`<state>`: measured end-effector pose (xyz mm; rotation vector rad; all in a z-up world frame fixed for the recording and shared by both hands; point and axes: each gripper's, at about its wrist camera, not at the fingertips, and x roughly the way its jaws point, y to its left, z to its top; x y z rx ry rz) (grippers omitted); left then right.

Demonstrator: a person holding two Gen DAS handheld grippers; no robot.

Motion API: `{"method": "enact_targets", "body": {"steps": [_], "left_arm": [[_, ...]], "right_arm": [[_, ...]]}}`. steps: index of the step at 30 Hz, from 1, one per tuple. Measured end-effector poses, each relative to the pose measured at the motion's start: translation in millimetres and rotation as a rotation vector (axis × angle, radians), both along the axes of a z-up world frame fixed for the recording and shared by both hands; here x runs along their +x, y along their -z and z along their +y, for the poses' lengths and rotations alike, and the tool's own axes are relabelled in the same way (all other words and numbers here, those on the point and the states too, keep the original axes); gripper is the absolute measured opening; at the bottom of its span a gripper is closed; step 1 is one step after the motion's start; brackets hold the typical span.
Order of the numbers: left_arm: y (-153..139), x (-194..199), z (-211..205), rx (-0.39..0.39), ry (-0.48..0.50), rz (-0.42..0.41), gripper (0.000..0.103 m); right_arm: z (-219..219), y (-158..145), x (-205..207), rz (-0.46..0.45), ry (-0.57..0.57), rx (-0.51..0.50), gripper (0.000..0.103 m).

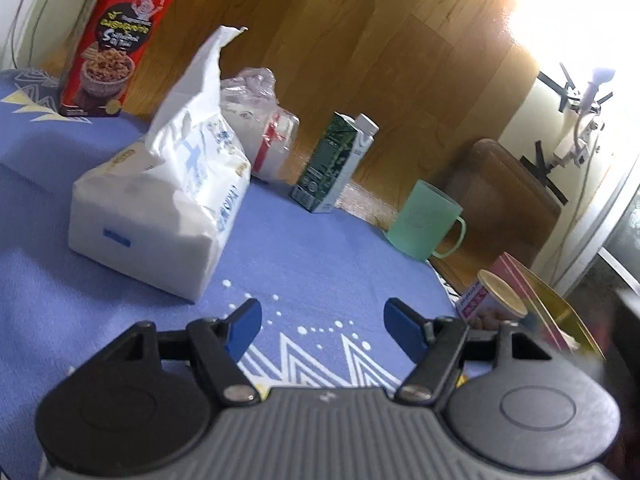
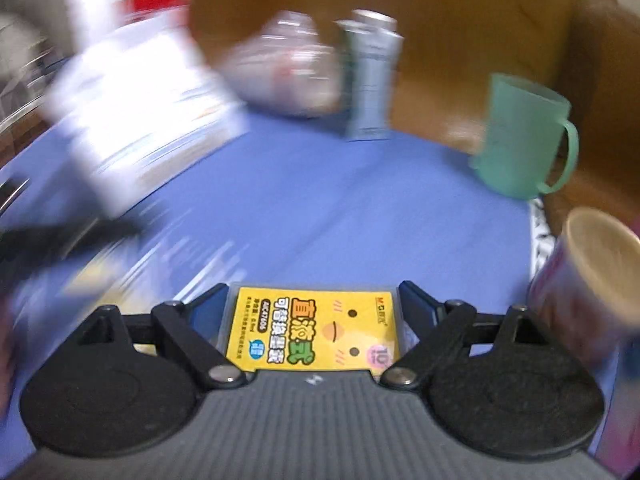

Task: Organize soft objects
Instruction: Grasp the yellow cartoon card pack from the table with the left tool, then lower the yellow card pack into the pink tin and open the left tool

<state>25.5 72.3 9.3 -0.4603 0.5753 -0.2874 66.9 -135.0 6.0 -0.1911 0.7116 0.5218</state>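
The tissue pack (image 1: 160, 216) at 10 o'clock looks light and squashy; grip its long sides. Left gripper (image 1: 322, 326) gapes half-open, empty. Right gripper (image 2: 312, 304) brackets a yellow refill box (image 2: 312, 328); grip unclear.

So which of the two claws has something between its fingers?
The right claw: a yellow-labelled flat packet sits between its fingers. The left claw frames only blue cloth.

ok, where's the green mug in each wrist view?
Left wrist: green mug sits right of centre, at the far edge of the blue cloth, handle to the right.
Right wrist: same mug is upper right, blurred, handle to the right.
Shared landmark: the carton stands left of the mug in both.
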Motion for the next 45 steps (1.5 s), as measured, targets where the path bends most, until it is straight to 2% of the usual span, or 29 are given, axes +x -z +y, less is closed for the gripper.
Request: {"method": "enact_targets", "body": {"steps": [3, 7, 11, 13, 15, 17, 18, 20, 21, 23, 24, 26, 28, 30, 32, 33, 35, 38, 41, 45], "left_arm": [[-1, -3, -9, 0.027, 0.042, -0.015, 0.07], [-3, -8, -23, 0.042, 0.141, -0.026, 0.07], [-3, -16, -38, -0.012, 0.254, 0.009, 0.066], [-4, -25, -52, -0.012, 0.314, 0.016, 0.063], [-4, -30, -68, 0.008, 0.376, 0.047, 0.054], [-2, -34, -86, 0.045, 0.437, 0.105, 0.038], [-1, -38, -92, 0.058, 0.443, 0.115, 0.037], [-2, -46, -100, 0.063, 0.462, 0.129, 0.037], [-2, -49, -102, 0.036, 0.482, 0.154, 0.037], [-1, -57, -106, -0.021, 0.513, 0.186, 0.038], [-3, -61, -108, -0.015, 0.517, 0.177, 0.038], [-7, -63, -108, -0.007, 0.51, 0.168, 0.05], [-9, -60, -106, -0.022, 0.484, 0.167, 0.058], [-8, -54, -109, -0.038, 0.48, 0.18, 0.059], [1, -50, -115, -0.043, 0.498, 0.201, 0.051], [0, -53, -116, -0.026, 0.486, 0.181, 0.049], [-6, -55, -124, 0.016, 0.495, 0.169, 0.045], [-25, -53, -132, -0.025, 0.536, 0.13, 0.045], [-51, -51, -153, -0.027, 0.582, 0.051, 0.045], [-79, -43, -198, -0.015, 0.666, -0.032, 0.045]], "right_arm": [[-18, 1, -62, -0.063, -0.088, 0.045, 0.094], [-52, -4, -122, -0.17, -0.005, 0.128, 0.103], [-62, -3, -149, -0.15, 0.053, 0.143, 0.103], [-55, 6, -151, -0.102, 0.063, 0.171, 0.102], [-50, 12, -149, -0.066, 0.05, 0.163, 0.101], [-43, 16, -152, -0.094, 0.049, 0.111, 0.098], [-39, 17, -152, -0.104, 0.044, 0.094, 0.091], [-38, 14, -151, -0.121, 0.036, 0.07, 0.084], [-37, 13, -149, -0.138, 0.045, 0.057, 0.08], [-46, 13, -147, -0.172, 0.088, 0.032, 0.077], [-51, 13, -147, -0.18, 0.112, 0.036, 0.078], [-63, 13, -148, -0.157, 0.107, 0.09, 0.076], [-68, 13, -152, -0.162, 0.109, 0.1, 0.077], [-65, 14, -156, -0.166, 0.107, 0.082, 0.077], [-64, 18, -155, -0.153, 0.101, 0.081, 0.077], [-61, 20, -157, -0.163, 0.102, 0.081, 0.072], [-60, 19, -159, -0.18, 0.111, 0.076, 0.07], [-69, 12, -165, -0.251, 0.156, 0.094, 0.067], [-83, -6, -174, -0.348, 0.208, 0.126, 0.067], [-111, -26, -180, -0.454, 0.309, 0.113, 0.067]]}}
